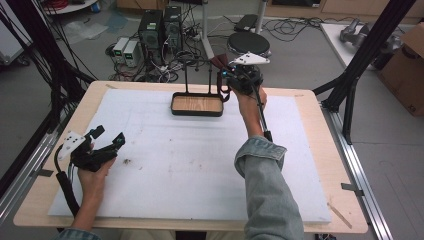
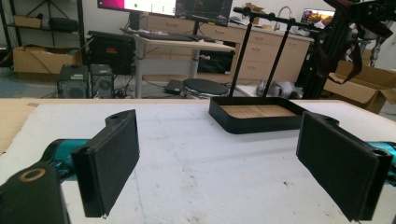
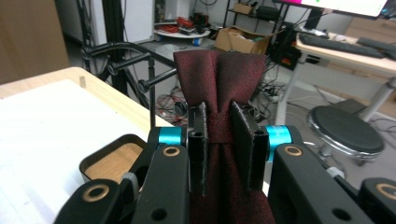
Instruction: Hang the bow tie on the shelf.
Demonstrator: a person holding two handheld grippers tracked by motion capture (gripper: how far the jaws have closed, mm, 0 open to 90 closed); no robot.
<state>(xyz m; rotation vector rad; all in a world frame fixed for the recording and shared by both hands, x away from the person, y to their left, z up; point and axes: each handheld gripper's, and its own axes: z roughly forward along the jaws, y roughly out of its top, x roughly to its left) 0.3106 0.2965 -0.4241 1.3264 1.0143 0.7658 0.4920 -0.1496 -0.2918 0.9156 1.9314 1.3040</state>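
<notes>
A dark red tie [image 3: 219, 88] is pinched between the jaws of my right gripper [image 3: 219, 147], which is shut on its narrow knotted part. In the high view that gripper [image 1: 231, 75] is held above the far right end of a black stand [image 1: 197, 112], a tray with a wooden floor and two thin posts carrying a crossbar [image 2: 275, 18]. The tie [image 1: 219, 62] hangs beside the crossbar's right end, and the tie [image 2: 337, 51] droops there in the left gripper view too. My left gripper [image 1: 107, 142] stands open and holds nothing, low over the white mat near the left edge, its pads [image 2: 112, 158] wide apart.
A white foam mat [image 1: 190, 160] covers the wooden table. Small dark crumbs [image 1: 127, 161] lie near the left gripper. Black frame struts [image 1: 360, 65] rise at the right, and cables, computer towers [image 1: 160, 30] and a stool [image 1: 249, 43] stand on the floor beyond the far edge.
</notes>
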